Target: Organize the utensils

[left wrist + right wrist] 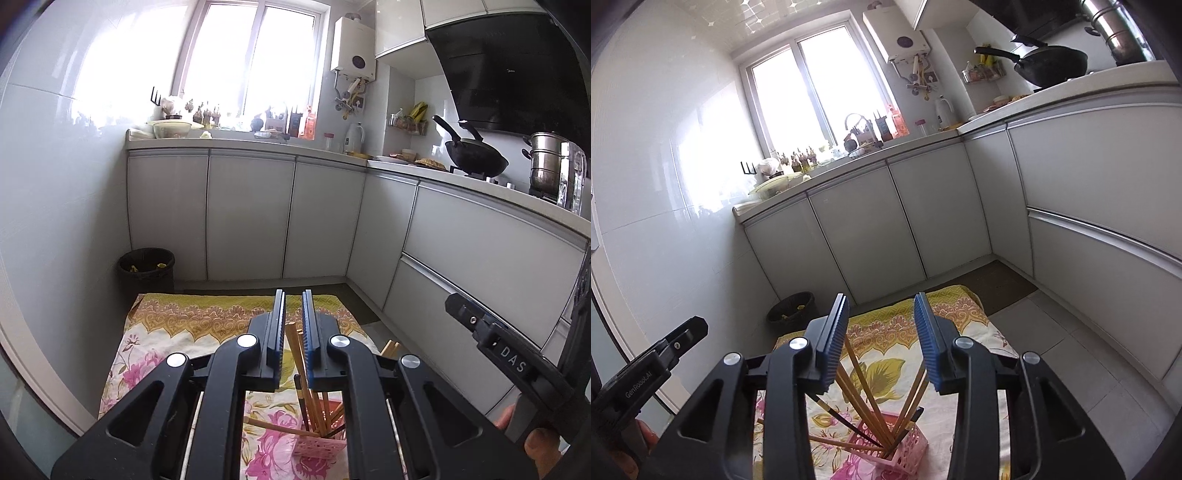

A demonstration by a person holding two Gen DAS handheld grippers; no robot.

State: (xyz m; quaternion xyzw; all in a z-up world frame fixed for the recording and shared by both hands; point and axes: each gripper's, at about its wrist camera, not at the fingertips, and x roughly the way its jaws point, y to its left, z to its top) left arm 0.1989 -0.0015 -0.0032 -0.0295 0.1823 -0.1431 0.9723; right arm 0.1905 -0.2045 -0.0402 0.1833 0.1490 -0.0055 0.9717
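Observation:
A pink perforated utensil basket [905, 448] stands on a floral cloth [886, 332] on the floor, holding several wooden chopsticks [866, 395] that fan upward. It also shows in the left wrist view [321, 441], with chopsticks [299, 354] rising between my fingers. My left gripper [293, 317] hovers above the basket, jaws narrowly apart, holding nothing. My right gripper [882, 321] hovers above the basket, jaws wide apart and empty. The right gripper's body [495, 339] shows at the left view's right edge; the left gripper's body [646, 369] at the right view's left edge.
A dark wastebasket [146, 267] stands by the wall beyond the cloth. White cabinets [251, 214] line the back and right side. The counter carries a wok [474, 155], a steel pot [546, 162] and dishes. Tiled floor [1052, 332] lies right of the cloth.

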